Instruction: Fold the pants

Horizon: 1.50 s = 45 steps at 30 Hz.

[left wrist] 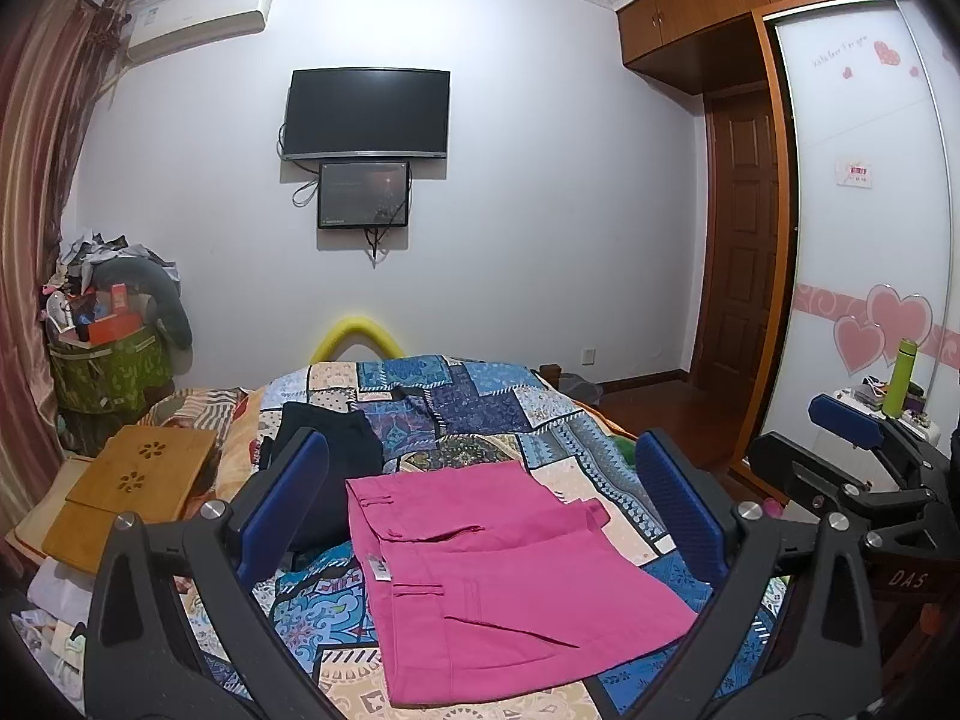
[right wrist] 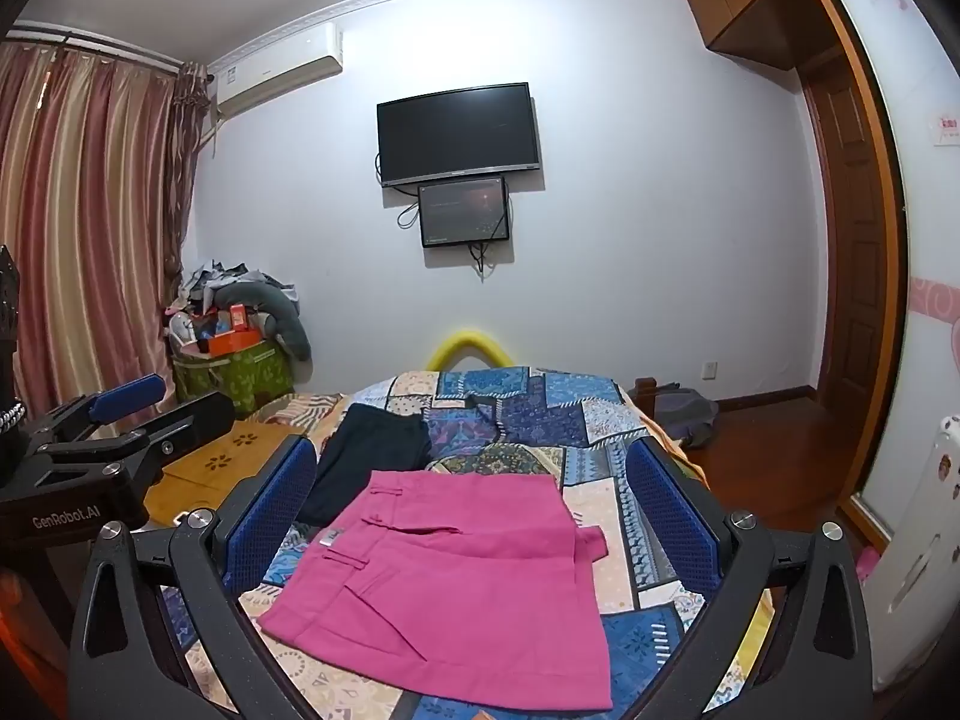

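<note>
Left wrist view: the left gripper (left wrist: pixel 480 510) hangs over the bed (left wrist: pixel 480 402) with its blue pads (left wrist: pixel 282 504) spread wide, nothing between them. Dead centre, running down toward 6 o'clock, lie the pink pants (left wrist: pixel 498 576), folded into a flat stack on the patchwork quilt, waistband toward 9 o'clock, one cuff poking out at 3 o'clock. Just beyond them at 10 o'clock sits a dark garment (left wrist: pixel 336 450), its near edge hidden behind the left pad. A wooden tray (left wrist: pixel 132 492) rests off the bed's edge at 9 o'clock. Over at 3 o'clock the right gripper (left wrist: pixel 864 450) floats beside the bed, well apart from the pants. A TV (left wrist: pixel 367 114) hangs at 12 o'clock.

Right wrist view: the right gripper (right wrist: pixel 474 510) also stands wide open, pads (right wrist: pixel 672 510) flanking the pants (right wrist: pixel 456 588) without touching them. The pants fill the centre, waistband angled toward 10 o'clock. The dark garment (right wrist: pixel 366 456) lies just behind, meeting their far corner. At 9 o'clock the left gripper (right wrist: pixel 108 420) pokes in above the tray (right wrist: pixel 228 462); from here I cannot tell its opening.
</note>
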Tool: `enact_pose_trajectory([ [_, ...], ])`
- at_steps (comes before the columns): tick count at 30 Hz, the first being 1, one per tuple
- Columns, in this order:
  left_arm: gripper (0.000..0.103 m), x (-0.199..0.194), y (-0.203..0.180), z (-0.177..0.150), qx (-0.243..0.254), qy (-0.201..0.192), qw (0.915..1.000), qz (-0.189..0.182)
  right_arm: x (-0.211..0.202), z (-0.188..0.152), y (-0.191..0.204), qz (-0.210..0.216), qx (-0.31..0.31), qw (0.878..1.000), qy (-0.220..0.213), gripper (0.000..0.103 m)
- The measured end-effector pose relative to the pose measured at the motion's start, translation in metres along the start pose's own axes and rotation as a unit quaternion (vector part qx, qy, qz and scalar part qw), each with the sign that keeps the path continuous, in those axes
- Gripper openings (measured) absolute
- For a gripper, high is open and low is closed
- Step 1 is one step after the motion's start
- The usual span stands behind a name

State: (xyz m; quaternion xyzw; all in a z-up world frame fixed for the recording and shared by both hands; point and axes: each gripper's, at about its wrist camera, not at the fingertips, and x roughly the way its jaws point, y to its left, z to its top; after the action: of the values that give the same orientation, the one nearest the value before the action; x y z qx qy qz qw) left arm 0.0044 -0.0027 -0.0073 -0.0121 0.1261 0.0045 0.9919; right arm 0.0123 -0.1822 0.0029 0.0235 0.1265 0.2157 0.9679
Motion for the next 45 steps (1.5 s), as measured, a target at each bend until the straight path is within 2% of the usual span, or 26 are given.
enact_pose_trajectory([
  [45, 0.103, 0.0015, 0.0039, -0.0003, -0.004, 0.005, 1.0, 0.004, 0.0049, -0.0053, -0.0023, -0.002, 0.001, 1.0, 0.006, 0.103],
])
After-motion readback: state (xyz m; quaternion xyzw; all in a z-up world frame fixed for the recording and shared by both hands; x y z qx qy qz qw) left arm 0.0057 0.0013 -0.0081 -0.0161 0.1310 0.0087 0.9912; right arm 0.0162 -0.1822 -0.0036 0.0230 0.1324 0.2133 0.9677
